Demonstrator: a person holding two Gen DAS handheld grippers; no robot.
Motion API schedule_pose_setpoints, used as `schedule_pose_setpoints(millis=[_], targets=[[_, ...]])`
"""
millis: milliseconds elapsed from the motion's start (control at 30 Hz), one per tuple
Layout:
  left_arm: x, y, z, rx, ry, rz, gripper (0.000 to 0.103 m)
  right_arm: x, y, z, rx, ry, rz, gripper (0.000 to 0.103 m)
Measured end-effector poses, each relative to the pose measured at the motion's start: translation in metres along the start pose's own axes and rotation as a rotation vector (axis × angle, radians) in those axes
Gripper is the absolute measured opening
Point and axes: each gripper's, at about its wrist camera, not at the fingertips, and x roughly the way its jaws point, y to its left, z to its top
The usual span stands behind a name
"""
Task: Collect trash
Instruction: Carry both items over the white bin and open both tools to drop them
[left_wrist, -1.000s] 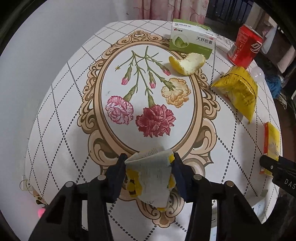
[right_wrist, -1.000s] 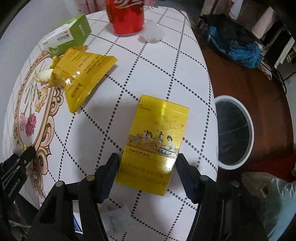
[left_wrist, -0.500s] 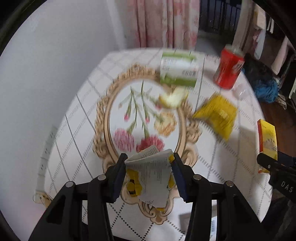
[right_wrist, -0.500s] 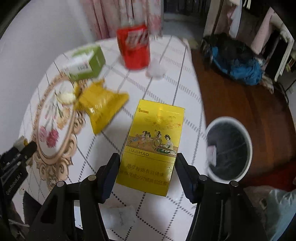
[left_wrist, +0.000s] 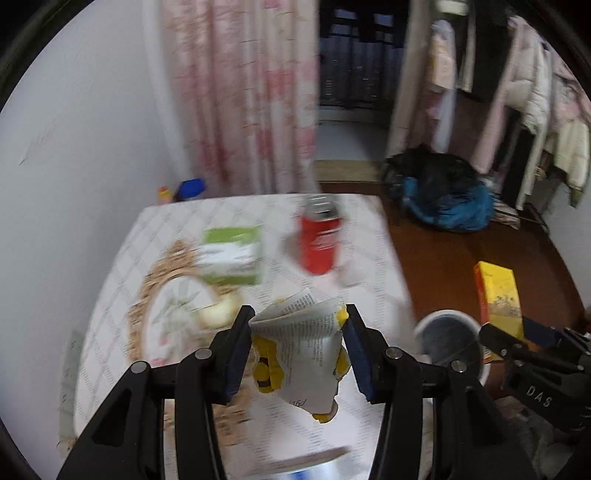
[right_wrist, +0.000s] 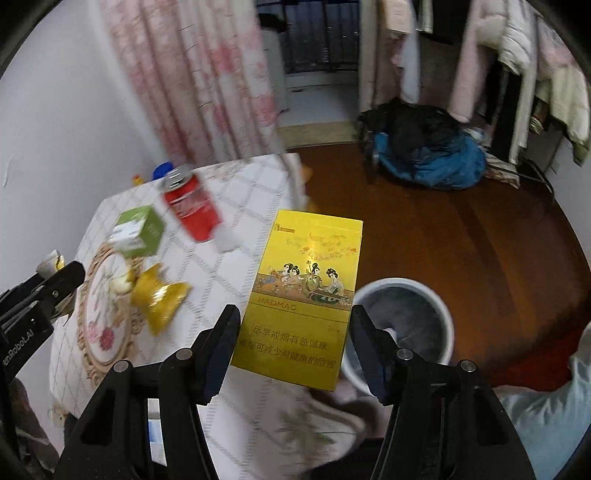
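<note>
Yellow carton (right_wrist: 301, 302) clamped in right gripper (right_wrist: 291, 345), crumpled paper (left_wrist: 301, 350) pinched in left gripper (left_wrist: 297, 349). Both lifted off the table (right_wrist: 236, 229) within the last second, carried toward the bin (right_wrist: 402, 325); likely dropping next.

A pink floral curtain (left_wrist: 243, 92) hung at the upper left of the frame. Pale garments (left_wrist: 535, 96) hung at the upper right, above a blue and black heap of cloth (left_wrist: 447, 206) on the brown floor (left_wrist: 454, 258).
</note>
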Motion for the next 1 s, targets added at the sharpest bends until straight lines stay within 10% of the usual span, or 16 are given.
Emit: schedule_pose_setpoints(millis=[200, 433, 767, 933, 1000], targets=[[0.044, -0.085, 0.012, 0.050, 0.087, -0.157, 0.045, 0.032, -0.103, -0.006, 0.107, 0.067, -0.081, 0.062], [0.141, -0.181, -0.001, 0.047, 0.363, -0.335, 0.045, 0.114, -0.212, -0.038, 0.295, 0.243, -0.009, 0.062], [0.246, -0.247, -0.029, 0.067, 0.647, -0.354, 0.047, 0.219, -0.280, -0.076, 0.439, 0.411, 0.068, 0.055], [0.246, -0.251, -0.033, 0.125, 0.636, -0.301, 0.099, 0.237, -0.281, -0.076, 0.447, 0.439, 0.054, 0.084], [0.245, -0.251, -0.034, 0.146, 0.635, -0.284, 0.100, 0.239, -0.280, -0.078, 0.428, 0.450, 0.015, 0.088]])
